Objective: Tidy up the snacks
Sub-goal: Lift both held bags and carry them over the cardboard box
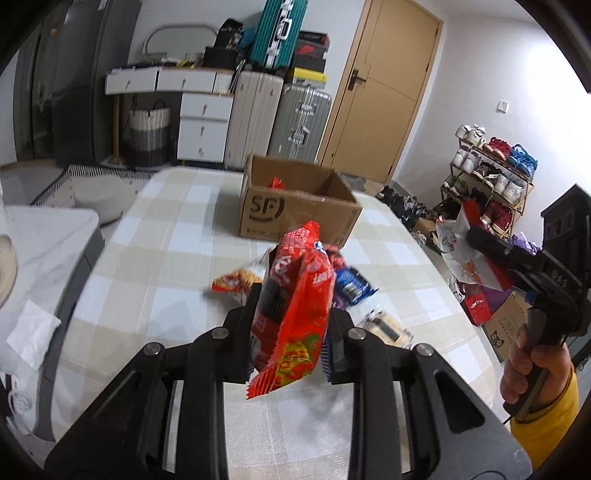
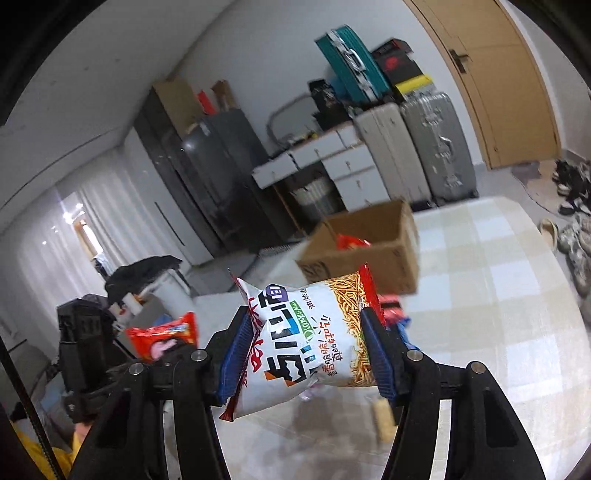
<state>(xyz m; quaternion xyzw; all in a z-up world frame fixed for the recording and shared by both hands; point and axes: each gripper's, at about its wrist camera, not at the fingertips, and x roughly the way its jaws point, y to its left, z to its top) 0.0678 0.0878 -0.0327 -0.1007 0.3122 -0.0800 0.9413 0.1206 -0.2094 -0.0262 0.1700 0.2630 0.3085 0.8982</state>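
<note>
While your left gripper (image 1: 291,325) clamps the red snack bag (image 1: 295,295) above the checked table (image 1: 166,258), your right gripper (image 2: 306,350) pinches the white noodle-snack bag (image 2: 310,339) in the air, near the open cardboard box (image 1: 295,210) holding another red packet (image 1: 275,182)

**A cluttered room behind the checked surface**

White walls are enclosing the room, and a tan wooden door (image 1: 384,85) is standing shut at the back. Beside it, a silver suitcase (image 1: 301,122) and a cream suitcase (image 1: 255,118) are standing upright, with a teal suitcase (image 1: 279,31) leaning on top. A white drawer unit (image 1: 201,125) is sitting to their left, next to a dark cabinet (image 1: 74,81). A shoe rack (image 1: 491,177) is filling the right corner. Daylight is glowing through sheer curtains (image 2: 55,236).
</note>
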